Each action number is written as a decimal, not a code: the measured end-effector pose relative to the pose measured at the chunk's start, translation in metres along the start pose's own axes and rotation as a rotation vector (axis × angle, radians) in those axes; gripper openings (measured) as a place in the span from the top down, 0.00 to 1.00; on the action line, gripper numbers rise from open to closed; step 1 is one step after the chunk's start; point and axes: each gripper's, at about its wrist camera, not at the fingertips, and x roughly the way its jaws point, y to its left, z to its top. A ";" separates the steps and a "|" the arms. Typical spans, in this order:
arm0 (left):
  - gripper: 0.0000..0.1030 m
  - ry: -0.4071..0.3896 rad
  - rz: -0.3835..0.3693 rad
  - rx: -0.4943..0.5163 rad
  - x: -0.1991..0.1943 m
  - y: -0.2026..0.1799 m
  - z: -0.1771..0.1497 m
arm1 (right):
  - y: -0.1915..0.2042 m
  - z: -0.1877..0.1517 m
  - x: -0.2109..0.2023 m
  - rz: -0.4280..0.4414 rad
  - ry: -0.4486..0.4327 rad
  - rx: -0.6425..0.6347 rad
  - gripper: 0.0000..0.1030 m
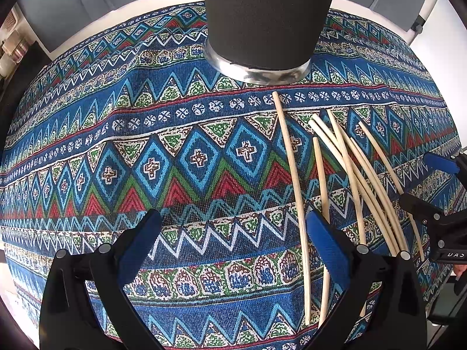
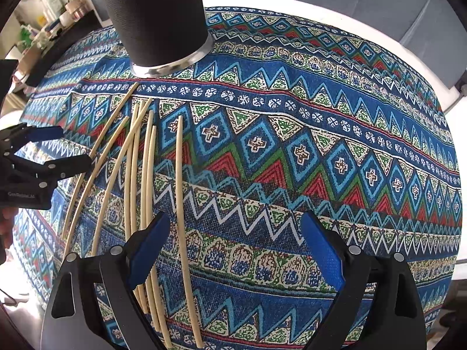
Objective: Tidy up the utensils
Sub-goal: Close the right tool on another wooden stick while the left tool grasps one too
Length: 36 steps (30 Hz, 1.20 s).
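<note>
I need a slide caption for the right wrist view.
Open right gripper above loose chopsticks near a black holder.

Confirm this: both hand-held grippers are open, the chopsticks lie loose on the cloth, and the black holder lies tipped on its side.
Wrong on the holder: both wrist views show it upright. The chopsticks do lie loose on the cloth, and the left hand-held gripper and right hand-held gripper are open.

Pale wooden chopsticks (image 2: 137, 157) scattered flat

Black holder (image 1: 262, 20) top cropped by frame; chopsticks' (image 2: 182, 204) near ends under hand-held gripper
</note>
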 end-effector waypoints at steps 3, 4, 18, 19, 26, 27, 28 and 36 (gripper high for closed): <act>0.04 0.002 0.008 -0.005 0.002 -0.004 0.000 | 0.002 -0.001 0.002 -0.012 0.000 0.001 0.14; 0.04 0.005 0.010 -0.008 0.003 -0.006 0.001 | 0.002 -0.001 0.003 -0.015 0.000 0.002 0.13; 0.12 0.033 -0.005 0.020 0.001 -0.002 0.004 | 0.001 0.009 0.012 -0.017 0.074 -0.006 0.14; 0.13 0.037 -0.008 0.031 0.000 -0.001 0.005 | 0.001 0.009 0.010 -0.015 0.076 -0.012 0.20; 0.94 0.066 -0.065 -0.030 -0.011 0.037 0.011 | -0.004 0.010 -0.005 -0.002 0.058 -0.034 0.92; 0.95 0.070 -0.106 -0.064 -0.011 0.046 0.012 | -0.006 0.011 -0.006 0.008 0.057 -0.030 0.93; 0.95 0.070 -0.134 -0.078 -0.010 0.051 0.012 | -0.008 0.011 -0.006 0.012 0.058 -0.025 0.93; 0.96 0.062 -0.149 -0.120 -0.013 0.063 0.005 | -0.029 0.010 -0.007 0.028 0.074 0.034 0.96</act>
